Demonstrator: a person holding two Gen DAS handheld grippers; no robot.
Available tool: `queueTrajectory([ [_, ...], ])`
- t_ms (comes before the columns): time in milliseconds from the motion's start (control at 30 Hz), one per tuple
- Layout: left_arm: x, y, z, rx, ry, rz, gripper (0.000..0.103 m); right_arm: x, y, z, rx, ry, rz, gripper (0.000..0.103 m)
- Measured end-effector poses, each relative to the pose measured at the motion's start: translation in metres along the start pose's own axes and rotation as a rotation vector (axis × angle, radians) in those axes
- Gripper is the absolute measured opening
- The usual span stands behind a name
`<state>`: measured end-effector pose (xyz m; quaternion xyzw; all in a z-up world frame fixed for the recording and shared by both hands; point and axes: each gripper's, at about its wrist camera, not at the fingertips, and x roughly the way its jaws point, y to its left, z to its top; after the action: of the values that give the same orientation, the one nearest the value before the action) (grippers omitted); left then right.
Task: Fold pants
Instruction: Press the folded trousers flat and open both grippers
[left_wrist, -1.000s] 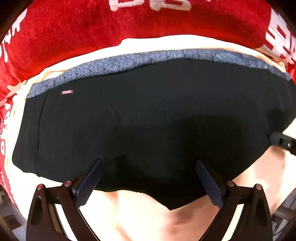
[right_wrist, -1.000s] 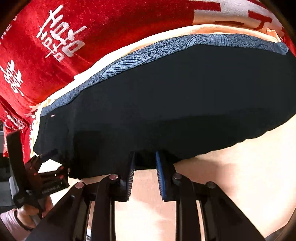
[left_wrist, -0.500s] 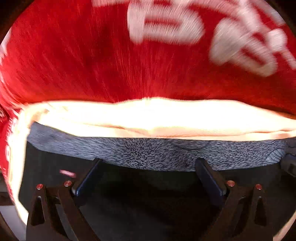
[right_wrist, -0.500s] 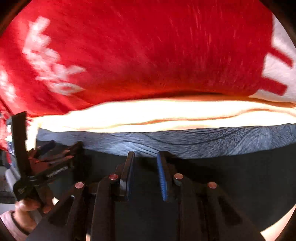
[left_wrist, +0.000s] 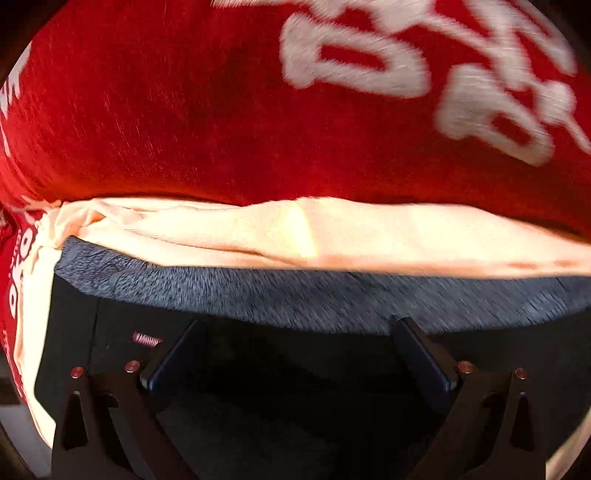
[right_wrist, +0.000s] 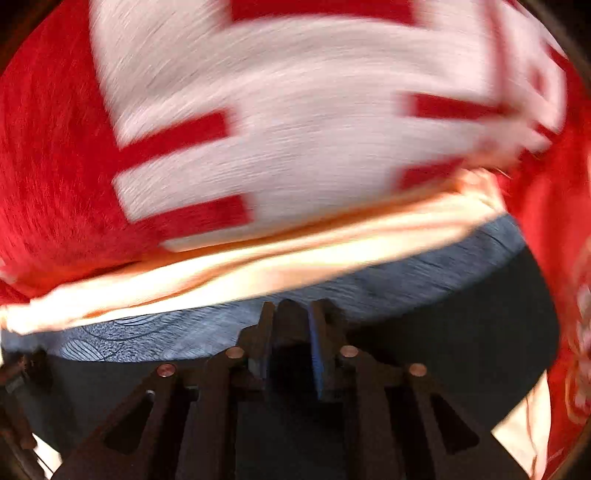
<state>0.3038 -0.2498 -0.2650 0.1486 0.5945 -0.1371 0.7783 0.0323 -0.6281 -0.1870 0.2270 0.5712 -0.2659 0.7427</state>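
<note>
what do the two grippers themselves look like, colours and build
Both match: the left gripper and right gripper have dark, near-black linkage arms with triangular cut-outs, copper-coloured rivets at the pivots, and flat fingers with dark blue textured pads. No cables, sleeves or readable markings show.

Showing no readable text. Carrying a small pink label (left_wrist: 147, 338) on the black pants (left_wrist: 295, 369), just ahead of the left gripper's (left_wrist: 295, 354) left finger, its lettering smeared beyond reading. Bearing large white characters (left_wrist: 354, 62) on the red cloth (left_wrist: 184, 129) far ahead, and white block strokes (right_wrist: 295, 110) ahead of the right gripper (right_wrist: 291, 332), all blurred and illegible.
</note>
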Motion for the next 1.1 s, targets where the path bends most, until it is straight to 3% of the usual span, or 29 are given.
queueTrajectory([
  [67,-0.016,-0.007,-0.009,0.043,-0.009,-0.005,0.103,-0.017,-0.018,-0.012,0.041,-0.017,-0.01,0.036],
  [333,-0.071,-0.068,-0.063,0.187,-0.002,-0.081,0.103,-0.064,-0.064,-0.083,0.098,0.031,0.064,0.036],
  [467,-0.084,-0.11,-0.089,0.251,0.0,-0.111,0.103,-0.071,-0.085,-0.093,0.1,0.042,0.071,0.036],
  [567,-0.084,-0.137,-0.092,0.261,0.005,-0.12,0.103,-0.062,-0.082,-0.069,0.076,0.018,0.057,0.036],
  [733,-0.065,-0.165,-0.097,0.242,0.045,-0.086,0.103,-0.04,-0.115,-0.01,0.164,-0.025,0.067,0.035],
  [933,-0.055,-0.157,-0.1,0.149,0.067,-0.093,0.103,0.016,-0.119,0.034,0.113,0.017,0.006,0.035],
  [1100,-0.058,-0.161,-0.101,0.142,0.079,-0.066,0.103,0.012,-0.113,0.054,0.079,0.0,-0.073,0.035],
])
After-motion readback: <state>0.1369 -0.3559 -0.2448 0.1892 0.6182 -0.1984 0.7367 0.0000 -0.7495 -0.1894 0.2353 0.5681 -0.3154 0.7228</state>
